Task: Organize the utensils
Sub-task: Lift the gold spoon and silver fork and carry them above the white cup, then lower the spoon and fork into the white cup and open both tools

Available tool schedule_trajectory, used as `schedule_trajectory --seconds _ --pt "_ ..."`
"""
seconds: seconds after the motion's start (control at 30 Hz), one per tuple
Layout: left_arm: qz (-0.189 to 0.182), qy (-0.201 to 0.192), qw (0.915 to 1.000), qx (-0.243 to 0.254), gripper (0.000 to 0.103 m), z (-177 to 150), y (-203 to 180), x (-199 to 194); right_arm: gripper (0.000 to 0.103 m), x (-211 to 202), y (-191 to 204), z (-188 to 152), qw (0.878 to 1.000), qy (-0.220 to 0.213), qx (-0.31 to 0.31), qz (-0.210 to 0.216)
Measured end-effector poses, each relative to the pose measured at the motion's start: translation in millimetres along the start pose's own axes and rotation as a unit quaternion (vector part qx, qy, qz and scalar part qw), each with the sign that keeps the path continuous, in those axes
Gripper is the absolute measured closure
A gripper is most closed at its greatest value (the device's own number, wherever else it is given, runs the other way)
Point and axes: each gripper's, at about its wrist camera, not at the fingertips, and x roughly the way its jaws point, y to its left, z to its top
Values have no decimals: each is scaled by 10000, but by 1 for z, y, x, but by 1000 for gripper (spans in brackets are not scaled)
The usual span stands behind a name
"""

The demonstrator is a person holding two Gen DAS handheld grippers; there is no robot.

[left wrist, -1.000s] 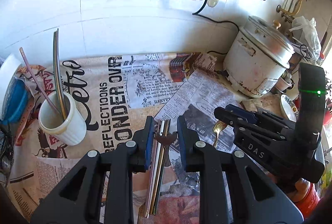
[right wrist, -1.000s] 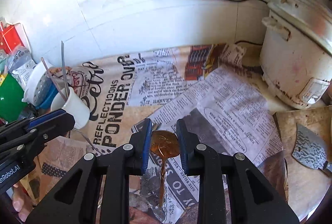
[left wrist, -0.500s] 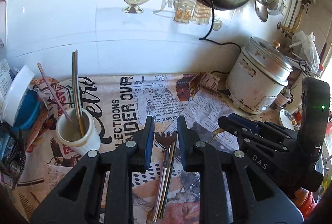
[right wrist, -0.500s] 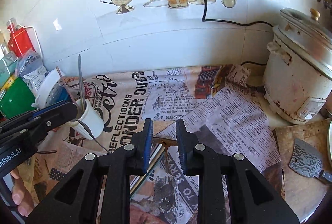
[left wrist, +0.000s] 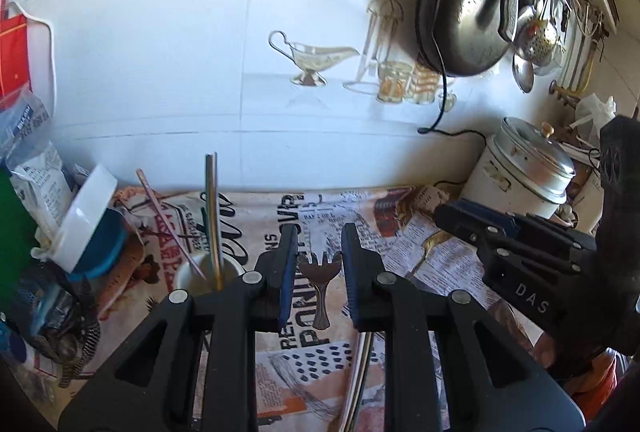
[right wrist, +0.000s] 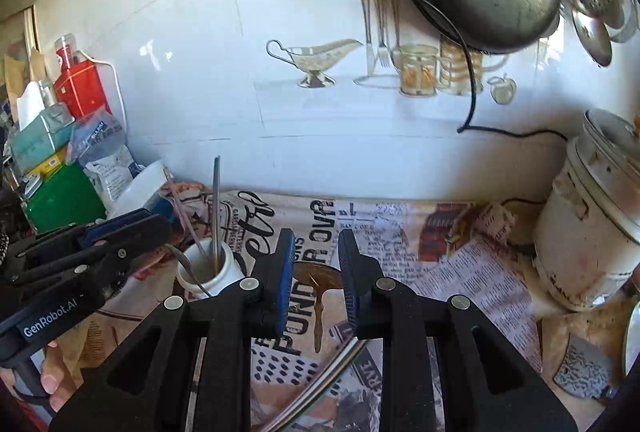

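My left gripper (left wrist: 319, 232) is shut on a brown fork (left wrist: 320, 272), held in the air above the newspaper, tines pointing away. To its left stands a white cup (left wrist: 208, 274) holding metal straws (left wrist: 212, 207) and a pink stick (left wrist: 166, 220). My right gripper (right wrist: 316, 236) is shut on a bronze spoon (right wrist: 316, 276) whose handle hangs down. In the right wrist view the white cup (right wrist: 212, 268) is just left of it, and the left gripper (right wrist: 156, 226) is beside the cup. The right gripper (left wrist: 444, 220) shows at the right of the left wrist view.
Loose metal straws (left wrist: 360, 372) lie on the newspaper (right wrist: 460, 272) under the grippers. A rice cooker (right wrist: 592, 232) stands at the right, with a cleaver (right wrist: 584, 368) on a board before it. A black pan (left wrist: 460, 27) hangs on the tiled wall. Boxes and packets (right wrist: 64, 199) crowd the left.
Both grippers have risen off the newspaper with their utensils and tilted up toward the wall. The white cup now sits closer to both.
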Motion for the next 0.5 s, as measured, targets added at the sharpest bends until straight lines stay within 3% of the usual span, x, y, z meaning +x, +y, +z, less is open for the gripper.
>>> schedule_trajectory --seconds 0.5 --pt "561 -379 9975 -181 82 38 68 -19 83 33 80 62 9954 -426 -572 646"
